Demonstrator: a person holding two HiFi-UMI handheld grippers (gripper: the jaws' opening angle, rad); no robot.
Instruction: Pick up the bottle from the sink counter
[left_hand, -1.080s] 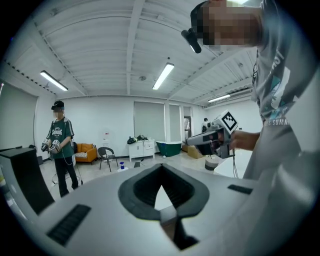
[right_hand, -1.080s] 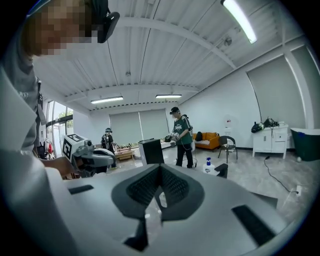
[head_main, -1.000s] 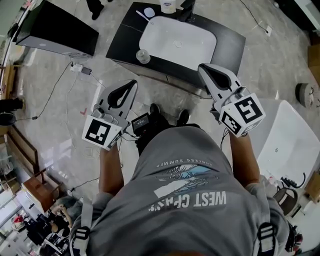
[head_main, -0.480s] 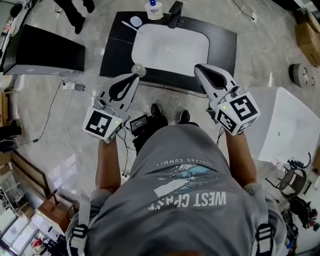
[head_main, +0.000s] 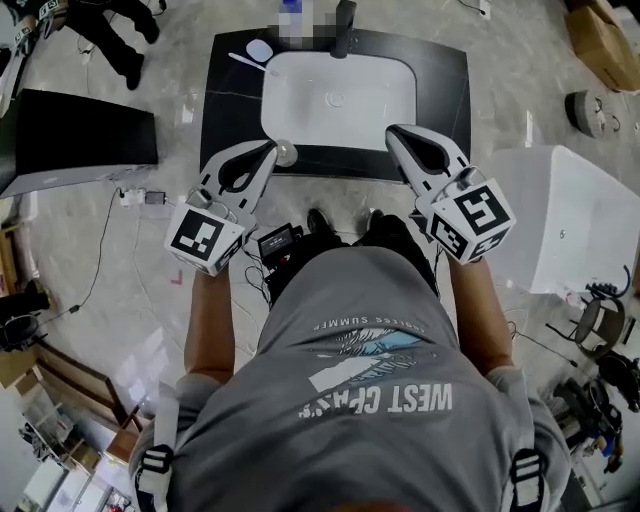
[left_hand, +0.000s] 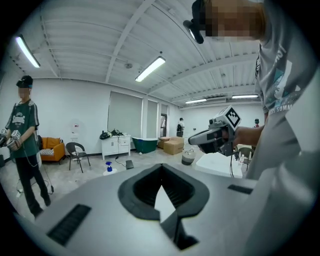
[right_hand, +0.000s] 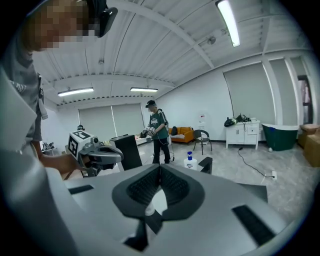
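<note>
Since the earlier frame the bottle (right_hand: 189, 160) and its tabletop (head_main: 232, 100) are brought nearer and squarer to the view. The bottle is set at the back edge, just left of the faucet (head_main: 345, 20), behind the basin (head_main: 338, 100). The left tool (head_main: 268, 150) and right tool (head_main: 393, 133) are held over the front edge, jaws pressed together and empty. One is best opened wide before being carried across the basin, clear of the small glass (head_main: 287, 152)
</note>
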